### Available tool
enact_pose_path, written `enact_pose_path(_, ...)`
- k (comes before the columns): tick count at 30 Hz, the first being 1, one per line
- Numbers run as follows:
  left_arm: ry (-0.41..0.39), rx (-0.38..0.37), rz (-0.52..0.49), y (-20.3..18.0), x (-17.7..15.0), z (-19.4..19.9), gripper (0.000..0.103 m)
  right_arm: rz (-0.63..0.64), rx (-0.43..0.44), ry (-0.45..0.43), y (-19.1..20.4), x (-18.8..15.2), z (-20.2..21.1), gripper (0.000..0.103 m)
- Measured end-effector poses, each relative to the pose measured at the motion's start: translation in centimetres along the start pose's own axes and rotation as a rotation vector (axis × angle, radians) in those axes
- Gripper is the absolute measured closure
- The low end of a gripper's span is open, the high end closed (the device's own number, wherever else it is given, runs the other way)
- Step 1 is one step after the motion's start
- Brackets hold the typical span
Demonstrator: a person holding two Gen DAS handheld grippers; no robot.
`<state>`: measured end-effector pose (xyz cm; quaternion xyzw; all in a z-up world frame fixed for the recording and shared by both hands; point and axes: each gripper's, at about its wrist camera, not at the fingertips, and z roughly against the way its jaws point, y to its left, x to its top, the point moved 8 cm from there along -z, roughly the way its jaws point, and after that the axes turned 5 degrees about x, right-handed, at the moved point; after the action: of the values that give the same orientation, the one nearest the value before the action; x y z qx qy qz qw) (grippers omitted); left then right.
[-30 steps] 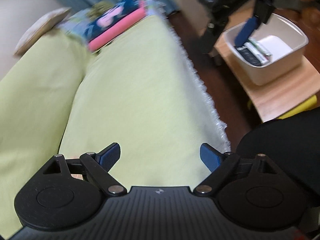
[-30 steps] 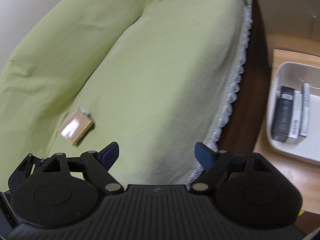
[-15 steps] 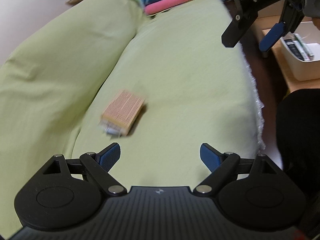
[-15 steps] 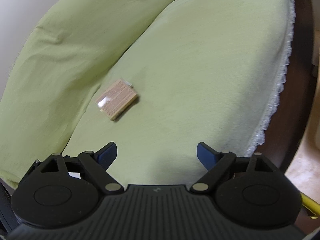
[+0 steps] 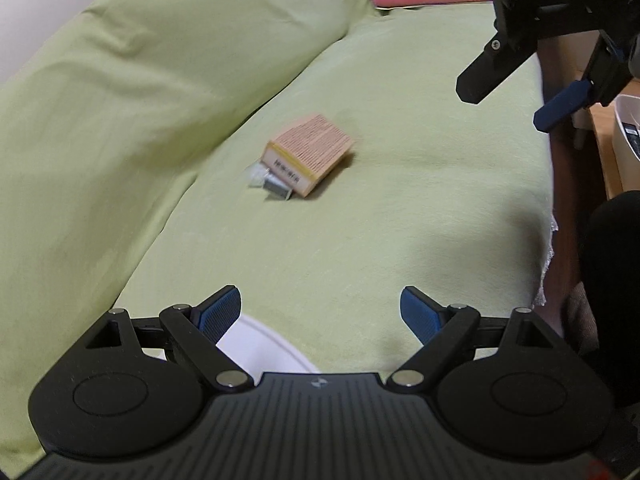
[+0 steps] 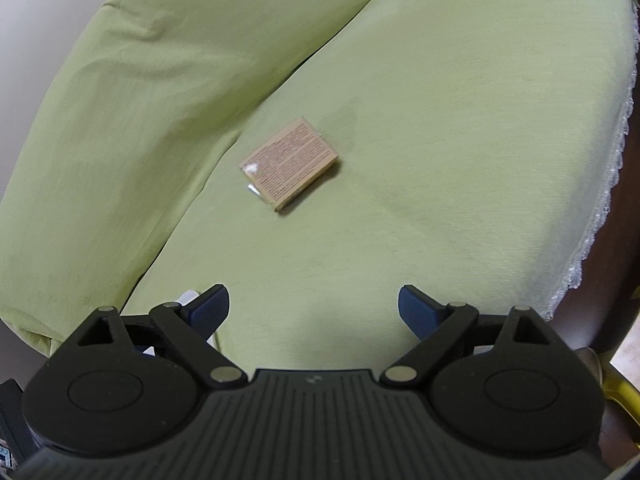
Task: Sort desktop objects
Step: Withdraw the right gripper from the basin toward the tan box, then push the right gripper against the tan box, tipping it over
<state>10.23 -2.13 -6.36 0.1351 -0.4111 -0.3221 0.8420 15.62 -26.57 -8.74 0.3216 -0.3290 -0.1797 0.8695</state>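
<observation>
Left wrist view: the left tongs (image 5: 320, 310) stand apart and empty, low over a sofa seat (image 5: 420, 208) draped in green cloth. A small tan box (image 5: 310, 152) lies flat near the middle of the seat, well ahead of the tongs, with a crumpled bit of clear wrapper (image 5: 266, 180) at its near end. The right tongs (image 5: 516, 98) hang at upper right, also apart and empty, well clear of the box. A white bin (image 5: 626, 136) shows at the right edge on a wooden tabletop (image 5: 604, 156); a white rounded object (image 5: 256, 350) under the left tongs cannot be identified.

Right wrist view: the right tongs (image 6: 314, 308) are spread with nothing between them; the box lies ahead on the seat, printed face up.

Assessment: the box appears light and fairly stiff, though thin card may dent. Its film looks slippery. The soft cushion will yield under pressure. A grip across the two long edges is advised.
</observation>
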Motion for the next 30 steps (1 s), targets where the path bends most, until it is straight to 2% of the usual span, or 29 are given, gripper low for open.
enact_pose_path(9,0.011,0.010,0.053,1.4,-0.6,-0.4,0.014,-0.022,0.011,0.011,1.5,0.9,-2.6,0.009)
enact_pose_path(20,0.018,0.005,0.044,1.7,0.1,-2.2,0.014,-0.111,0.032,0.029,2.7,3.8,-7.5,0.007)
enact_pose_path(24,0.015,0.023,0.034,2.4,0.9,-3.4,0.014,-0.136,0.038,0.037,2.9,4.6,-9.2,0.006)
enact_pose_path(30,0.017,0.100,-0.005,4.0,2.4,-6.1,0.014,-0.203,0.049,0.031,2.6,6.4,-11.8,0.004)
